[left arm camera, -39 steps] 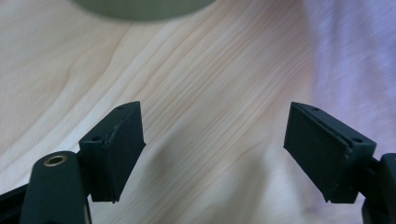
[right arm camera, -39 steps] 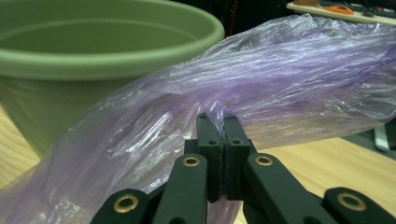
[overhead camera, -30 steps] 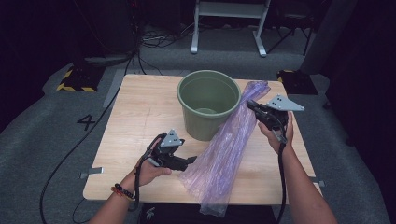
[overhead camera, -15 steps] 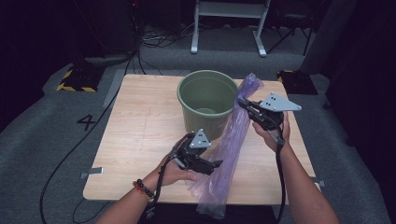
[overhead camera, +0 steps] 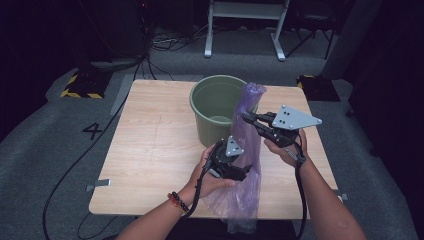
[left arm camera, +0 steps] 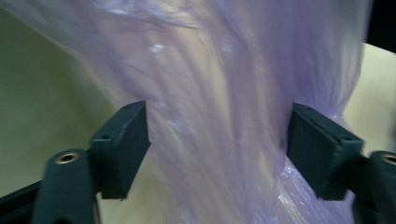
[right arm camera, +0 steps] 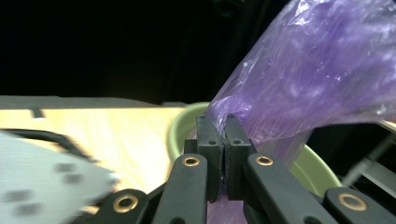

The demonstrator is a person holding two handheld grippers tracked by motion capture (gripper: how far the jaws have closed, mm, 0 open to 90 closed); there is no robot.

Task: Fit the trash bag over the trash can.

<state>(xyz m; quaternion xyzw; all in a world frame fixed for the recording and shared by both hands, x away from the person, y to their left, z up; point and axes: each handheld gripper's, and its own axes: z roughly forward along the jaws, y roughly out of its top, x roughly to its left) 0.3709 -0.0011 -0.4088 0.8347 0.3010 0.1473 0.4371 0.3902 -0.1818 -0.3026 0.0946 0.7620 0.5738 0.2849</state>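
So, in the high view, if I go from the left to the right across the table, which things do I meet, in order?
bare table → green bucket → left gripper → purple plastic bag → right gripper, shut on the bag

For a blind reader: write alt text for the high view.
Two hand-held grippers work a purple plastic bag beside a green bucket on a wooden table. The right gripper pinches the bag high up; the left gripper reaches its lower part.
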